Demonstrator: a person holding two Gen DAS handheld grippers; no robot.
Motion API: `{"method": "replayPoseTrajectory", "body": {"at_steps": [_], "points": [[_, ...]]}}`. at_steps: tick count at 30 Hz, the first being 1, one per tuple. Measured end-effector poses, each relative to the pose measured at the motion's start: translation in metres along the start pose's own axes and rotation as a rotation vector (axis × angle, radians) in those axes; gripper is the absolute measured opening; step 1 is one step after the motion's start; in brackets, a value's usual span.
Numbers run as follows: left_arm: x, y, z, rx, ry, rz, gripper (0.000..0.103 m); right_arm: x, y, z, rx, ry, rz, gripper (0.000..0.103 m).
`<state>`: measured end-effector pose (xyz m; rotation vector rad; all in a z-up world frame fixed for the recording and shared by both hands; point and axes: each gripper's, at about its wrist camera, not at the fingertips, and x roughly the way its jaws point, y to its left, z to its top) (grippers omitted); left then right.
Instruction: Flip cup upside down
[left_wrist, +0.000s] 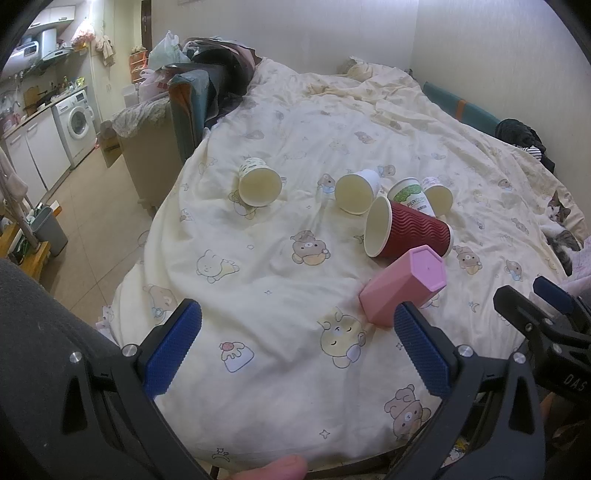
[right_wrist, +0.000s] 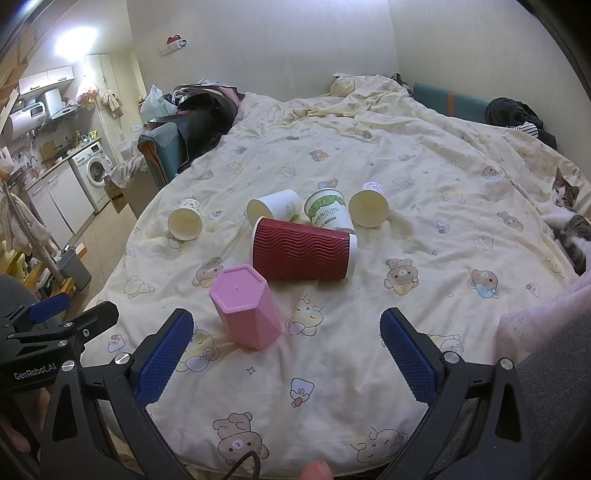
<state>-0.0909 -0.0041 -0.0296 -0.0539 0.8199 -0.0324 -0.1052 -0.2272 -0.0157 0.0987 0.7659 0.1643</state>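
Observation:
A pink hexagonal cup (left_wrist: 402, 286) (right_wrist: 245, 308) stands upside down on the bed, leaning a little, its closed base up. Behind it a dark red ribbed cup (left_wrist: 406, 232) (right_wrist: 303, 249) lies on its side. Further back lie several paper cups on their sides: a patterned one (left_wrist: 258, 182) (right_wrist: 185, 220), a white one (left_wrist: 356, 192) (right_wrist: 275, 208), a green-print one (left_wrist: 410, 195) (right_wrist: 328, 214) and a small one (left_wrist: 439, 195) (right_wrist: 369, 205). My left gripper (left_wrist: 297, 347) is open and empty, left of the pink cup. My right gripper (right_wrist: 286, 349) is open and empty, just in front of the pink cup.
The cups rest on a cream bear-print duvet (left_wrist: 295, 258) (right_wrist: 406, 258). A cat (left_wrist: 561, 225) (right_wrist: 569, 221) lies at the bed's right edge. A sofa with bags (left_wrist: 177, 110) and a kitchen with a washing machine (left_wrist: 77, 122) lie to the left. The bed's near edge is under the grippers.

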Motion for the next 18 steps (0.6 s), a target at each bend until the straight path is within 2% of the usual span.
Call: {"method": "replayPoseTrajectory", "body": {"at_steps": [18], "points": [[-0.0001,0.0004,0.0002,-0.005,-0.002,-0.004,0.103,-0.0007,0.0004,0.0005,0.007,0.007,0.004,0.103]]}}
